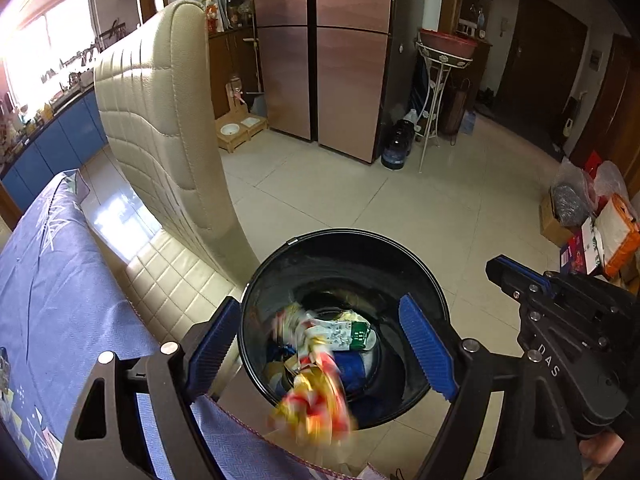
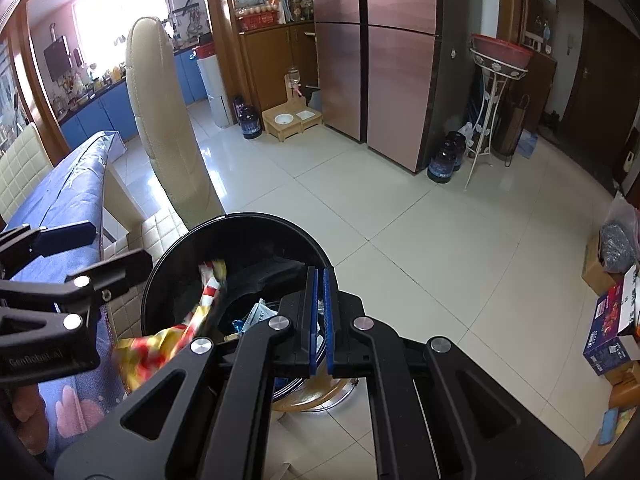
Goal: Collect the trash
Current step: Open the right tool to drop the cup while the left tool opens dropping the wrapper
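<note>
Nearest, left gripper (image 1: pixel 320 344): its blue-padded jaws are spread wide above the mouth of the bin, with nothing pressed between the pads.
Wrapper (image 1: pixel 316 404): a crumpled yellow, red and white piece of packaging, motion-blurred, sits free between and below the spread pads at the near rim of the bin; the right wrist view shows it (image 2: pixel 160 344) stretching from outside the rim up across the opening. No pad touches it.
Right gripper (image 2: pixel 320 320): its two blue pads are pressed together with only a thin seam between them, empty, pointing down over the right part of the bin; from the left wrist view it (image 1: pixel 496 268) shows as a black body at the right edge.
Hand (image 1: pixel 600 448): a bit of the person's fingers shows under the right gripper's body.
Bin (image 1: pixel 280 264): black, round, open-topped, on the floor just beside the chair; inside lie a white and green carton, blue packaging and other scraps.
Tablecloth (image 1: pixel 52 264): blue and patterned, covering a table at the left, its hem hanging close to the bin's near rim.
Chair (image 1: pixel 160 120): cream, quilted, its tall back rising just behind the bin.
Floor (image 1: pixel 400 200): pale glossy tiles.
Farther back, refrigerator (image 1: pixel 320 60): tall, copper-coloured doors, against the far wall.
Boxes (image 1: pixel 600 240): cartons and bags piled at the right.
</note>
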